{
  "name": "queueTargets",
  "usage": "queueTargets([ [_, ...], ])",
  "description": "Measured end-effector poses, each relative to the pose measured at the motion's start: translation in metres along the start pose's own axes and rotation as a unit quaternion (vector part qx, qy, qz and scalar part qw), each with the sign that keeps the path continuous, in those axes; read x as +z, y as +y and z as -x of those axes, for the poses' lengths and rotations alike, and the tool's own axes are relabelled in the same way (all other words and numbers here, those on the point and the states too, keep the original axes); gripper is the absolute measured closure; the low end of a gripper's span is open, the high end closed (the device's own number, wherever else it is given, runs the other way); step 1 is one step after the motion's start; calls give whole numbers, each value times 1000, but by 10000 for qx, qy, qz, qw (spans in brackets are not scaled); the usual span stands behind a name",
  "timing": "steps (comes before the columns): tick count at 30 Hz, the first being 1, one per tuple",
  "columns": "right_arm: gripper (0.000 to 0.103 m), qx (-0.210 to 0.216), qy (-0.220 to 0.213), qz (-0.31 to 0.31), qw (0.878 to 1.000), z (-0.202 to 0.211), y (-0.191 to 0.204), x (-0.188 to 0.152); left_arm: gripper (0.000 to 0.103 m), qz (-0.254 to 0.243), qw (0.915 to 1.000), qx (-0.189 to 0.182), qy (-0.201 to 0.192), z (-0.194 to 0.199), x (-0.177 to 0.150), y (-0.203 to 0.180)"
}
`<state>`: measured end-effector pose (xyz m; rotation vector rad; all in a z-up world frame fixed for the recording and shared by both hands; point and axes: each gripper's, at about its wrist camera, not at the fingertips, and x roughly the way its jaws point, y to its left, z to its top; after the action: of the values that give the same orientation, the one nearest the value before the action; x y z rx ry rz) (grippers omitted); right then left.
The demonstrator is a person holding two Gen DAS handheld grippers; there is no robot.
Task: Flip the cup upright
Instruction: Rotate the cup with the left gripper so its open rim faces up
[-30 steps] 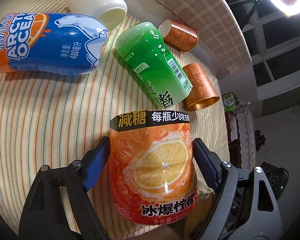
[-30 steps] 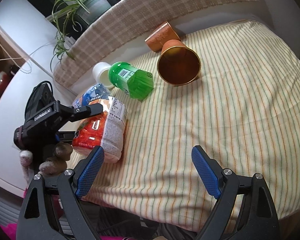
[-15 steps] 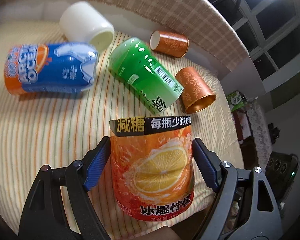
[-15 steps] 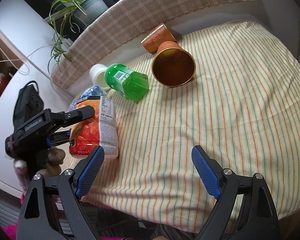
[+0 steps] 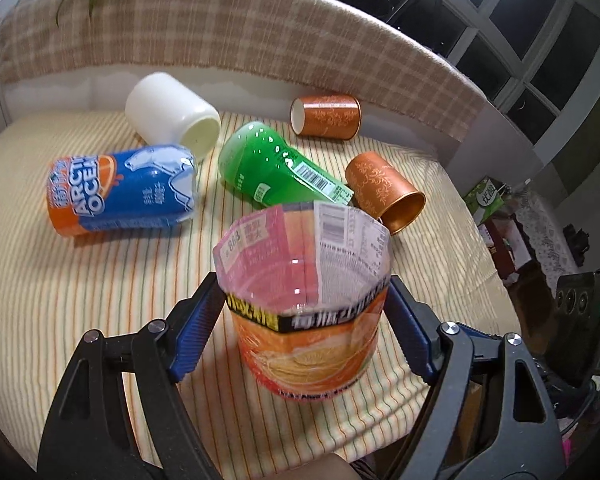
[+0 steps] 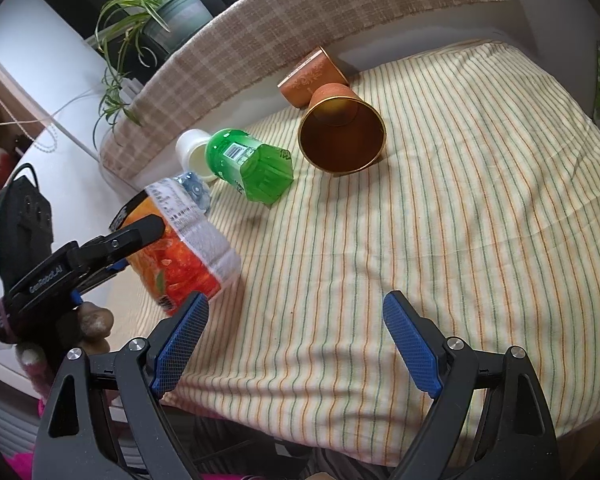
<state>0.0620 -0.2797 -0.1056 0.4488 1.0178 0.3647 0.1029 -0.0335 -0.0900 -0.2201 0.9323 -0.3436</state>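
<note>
My left gripper (image 5: pixel 304 320) is shut on an orange lemon-print cup (image 5: pixel 306 344) cut from a bottle. The cup stands nearly upright with its open mouth up, its base on or just above the striped cloth (image 5: pixel 60 300). In the right wrist view the same cup (image 6: pixel 180 252) shows tilted at the table's left edge, held by the left gripper (image 6: pixel 140 236). My right gripper (image 6: pixel 296 340) is open and empty above the near part of the cloth.
Lying on their sides are a blue Arctic Ocean cup (image 5: pixel 120 192), a white cup (image 5: pixel 172 116), a green cup (image 5: pixel 276 172) and two copper cups (image 5: pixel 384 196) (image 5: pixel 326 116). A plaid-covered backrest (image 5: pixel 260 32) runs behind. A potted plant (image 6: pixel 168 12) stands at the back left.
My left gripper has turned the orange cup from mouth-away to mouth-up and lowered it toward the cloth. The right gripper has stayed still and open.
</note>
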Motion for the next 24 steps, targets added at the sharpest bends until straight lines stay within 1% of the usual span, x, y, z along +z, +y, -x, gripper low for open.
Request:
queueTargets([
  [7,14,-1,15,-25,10000,0,-1,0,21,-268,9988,324,-268,5,-1,-9],
  [12,14,-13,-6,-41,10000,2,-2,-1,21,-564,9948,674,-513,6,-3,-14],
  [16,14,-35,-19,-28,10000,4,-2,-1,21,-684,9922,855,-598,3,-5,-16],
  [19,14,-41,-24,-29,10000,4,-2,-1,21,-761,9905,956,-633,0,-6,-17],
  [24,14,-77,-52,-11,10000,6,-2,-1,21,-819,9901,971,-592,-2,-10,-18],
])
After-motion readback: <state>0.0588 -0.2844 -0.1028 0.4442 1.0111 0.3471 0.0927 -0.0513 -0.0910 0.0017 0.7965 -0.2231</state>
